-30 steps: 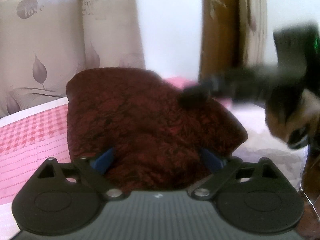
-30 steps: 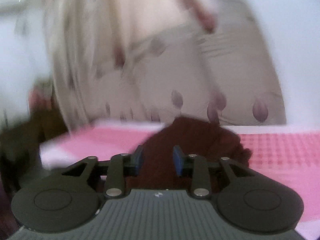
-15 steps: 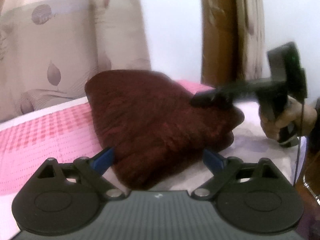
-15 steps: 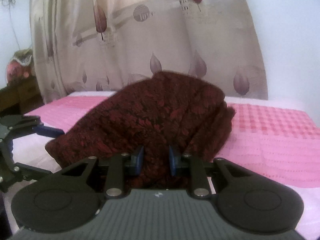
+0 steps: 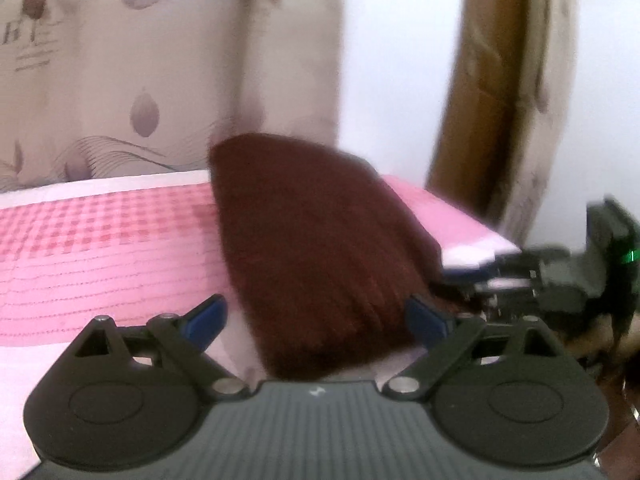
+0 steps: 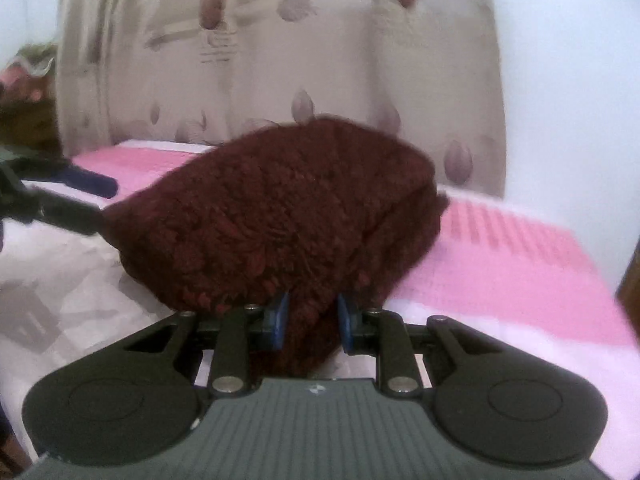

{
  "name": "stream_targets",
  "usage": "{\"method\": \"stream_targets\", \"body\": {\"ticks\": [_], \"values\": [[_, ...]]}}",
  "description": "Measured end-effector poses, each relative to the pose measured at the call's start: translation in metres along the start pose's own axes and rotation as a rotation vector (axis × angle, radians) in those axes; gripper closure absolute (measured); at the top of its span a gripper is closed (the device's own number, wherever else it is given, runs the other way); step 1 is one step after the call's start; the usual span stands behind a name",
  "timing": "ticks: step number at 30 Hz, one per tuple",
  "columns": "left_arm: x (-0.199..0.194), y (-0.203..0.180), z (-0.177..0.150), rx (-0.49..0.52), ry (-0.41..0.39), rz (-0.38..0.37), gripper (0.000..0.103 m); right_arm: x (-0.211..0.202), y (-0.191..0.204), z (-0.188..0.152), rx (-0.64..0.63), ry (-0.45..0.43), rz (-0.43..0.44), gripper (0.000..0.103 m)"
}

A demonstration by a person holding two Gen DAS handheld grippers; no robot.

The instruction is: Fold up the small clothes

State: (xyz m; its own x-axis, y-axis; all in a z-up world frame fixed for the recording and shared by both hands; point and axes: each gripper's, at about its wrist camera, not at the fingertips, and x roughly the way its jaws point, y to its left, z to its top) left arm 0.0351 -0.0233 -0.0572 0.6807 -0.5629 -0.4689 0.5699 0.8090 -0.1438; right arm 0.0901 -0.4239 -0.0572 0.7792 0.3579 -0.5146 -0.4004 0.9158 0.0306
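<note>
Right wrist view: the pink bed cover (image 6: 520,248) now carries the dark red knit garment (image 6: 280,208) as a doubled bundle at frame centre, lower than a second ago — the fold looks laid. The right gripper (image 6: 311,320) fingers have just been closing and pinch its near edge. The left gripper (image 5: 316,318) fingers stand spread — gripping nothing.

Both wrist views low and close, angled down across the bed (image 5: 100,248). Facing from opposite sides. Shared: maroon garment (image 5: 320,248), curtain (image 6: 280,80).
</note>
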Motion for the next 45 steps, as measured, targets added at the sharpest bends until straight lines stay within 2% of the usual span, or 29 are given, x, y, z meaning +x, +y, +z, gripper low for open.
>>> {"method": "stream_targets", "body": {"ticks": [5, 11, 14, 15, 17, 23, 33, 41, 45], "values": [[0.001, 0.003, 0.027, -0.011, -0.010, 0.104, 0.006, -0.001, -0.005, -0.002, 0.032, 0.006, 0.019, 0.077], [0.013, -0.003, 0.048, 0.023, 0.009, 0.187, 0.006, -0.001, -0.008, -0.003, 0.050, 0.000, 0.030, 0.075], [0.015, -0.008, 0.050, 0.054, 0.011, 0.207, 0.006, -0.001, -0.007, -0.003, 0.059, 0.000, 0.016, 0.067], [0.017, -0.009, 0.051, 0.065, 0.013, 0.213, 0.006, -0.001, -0.008, -0.003, 0.070, 0.001, 0.015, 0.061], [0.021, -0.012, 0.052, 0.086, 0.022, 0.226, 0.006, 0.000, -0.011, -0.004, 0.091, 0.004, 0.016, 0.061], [0.030, -0.010, 0.055, 0.097, 0.033, 0.241, 0.006, 0.000, -0.013, -0.005, 0.106, 0.006, 0.020, 0.060], [0.047, -0.008, 0.059, 0.090, 0.057, 0.256, 0.006, 0.001, -0.018, -0.006, 0.139, 0.007, 0.013, 0.047], [0.061, -0.004, 0.066, 0.087, 0.069, 0.254, 0.006, 0.003, -0.023, -0.006, 0.159, 0.010, 0.015, 0.042], [0.068, 0.008, 0.072, 0.052, 0.066, 0.237, 0.002, 0.003, -0.024, -0.006, 0.165, 0.010, 0.017, 0.041]]}}
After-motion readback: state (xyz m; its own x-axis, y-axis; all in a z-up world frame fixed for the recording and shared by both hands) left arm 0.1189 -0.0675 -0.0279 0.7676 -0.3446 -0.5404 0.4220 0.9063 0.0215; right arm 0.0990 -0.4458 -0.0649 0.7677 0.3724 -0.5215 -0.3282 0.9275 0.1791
